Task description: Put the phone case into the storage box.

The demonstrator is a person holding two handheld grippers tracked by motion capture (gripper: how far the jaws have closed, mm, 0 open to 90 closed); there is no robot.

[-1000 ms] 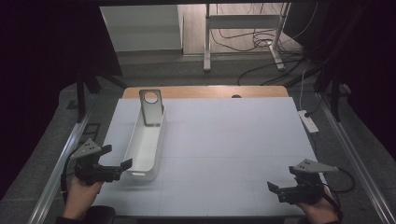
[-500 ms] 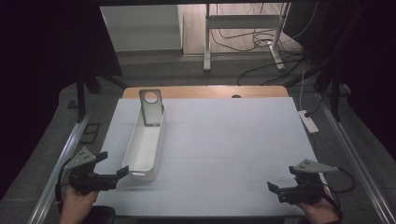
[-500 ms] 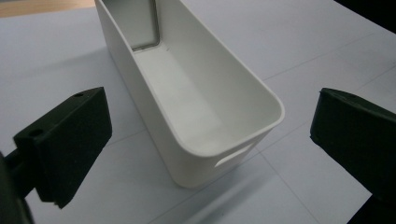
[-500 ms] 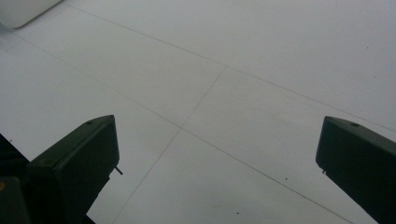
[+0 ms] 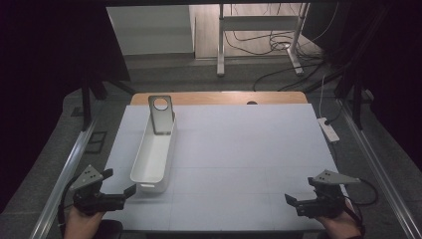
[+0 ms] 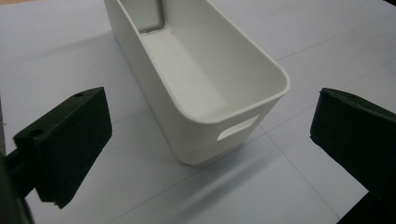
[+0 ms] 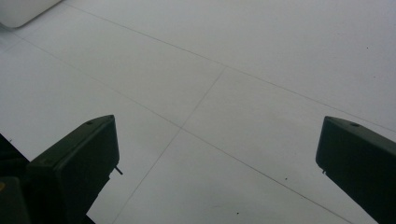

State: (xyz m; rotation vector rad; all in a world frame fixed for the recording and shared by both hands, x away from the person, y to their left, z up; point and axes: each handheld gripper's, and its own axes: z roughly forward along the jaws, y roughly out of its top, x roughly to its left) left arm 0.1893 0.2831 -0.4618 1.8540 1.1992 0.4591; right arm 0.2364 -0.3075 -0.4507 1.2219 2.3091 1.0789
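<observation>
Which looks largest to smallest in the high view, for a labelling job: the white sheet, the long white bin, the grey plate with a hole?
1. White sheet covering the table
2. Long white plastic bin
3. Grey metal plate with a round hole, standing in the bin's far end

Illumination is concentrated on the white table surface point(image 5: 239, 159), which is rendered bright and even, while the surroundings are left almost black — only the floor beyond the table is lit from the far side. A soft shadow is cast by the white bin point(image 6: 201, 79) toward the camera and to its left in the left gripper view. Both gripper views are dimmer and greyish, and the near black jaws are slightly blurred. No glare is seen.
</observation>
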